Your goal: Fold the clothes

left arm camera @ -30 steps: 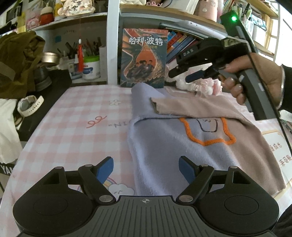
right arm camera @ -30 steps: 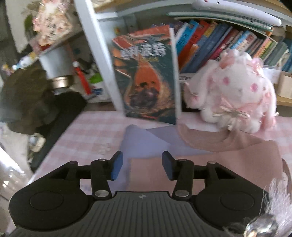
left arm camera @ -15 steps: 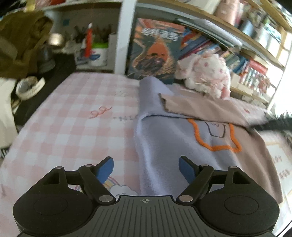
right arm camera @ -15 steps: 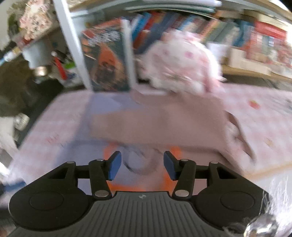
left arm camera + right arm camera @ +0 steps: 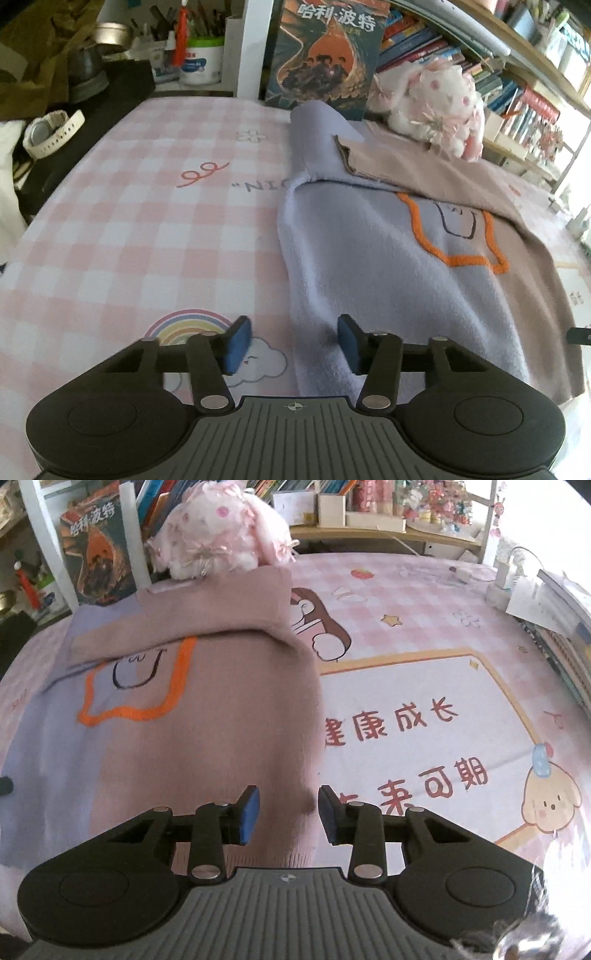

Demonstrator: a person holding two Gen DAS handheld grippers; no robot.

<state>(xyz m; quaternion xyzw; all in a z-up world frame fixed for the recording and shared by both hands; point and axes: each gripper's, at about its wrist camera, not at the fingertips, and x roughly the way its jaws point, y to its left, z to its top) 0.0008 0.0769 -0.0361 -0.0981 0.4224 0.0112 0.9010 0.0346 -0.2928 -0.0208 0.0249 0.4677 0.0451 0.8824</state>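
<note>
A sweater (image 5: 388, 266), lavender on its left half and dusty pink on its right, lies flat on the pink checked tablecloth (image 5: 147, 221), an orange outline on its chest. A pink sleeve (image 5: 424, 166) is folded across its top. My left gripper (image 5: 291, 343) hangs low over the near left hem. Its jaws are closing with the lavender edge between them, and the pads stand clear of the cloth. Over the near right corner of the sweater (image 5: 207, 738) is my right gripper (image 5: 288, 814), jaws closing around pink fabric without pressing it.
A pink plush rabbit (image 5: 436, 92) and an upright book (image 5: 325, 55) stand behind the sweater, under shelves of books. A white watch (image 5: 48, 133) lies off the table's left side. Papers and small items (image 5: 535, 598) crowd the far right edge.
The right gripper swung from the back by the book and plush to the sweater's near right corner. The left gripper sank toward the near hem. Both pairs of jaws narrowed.
</note>
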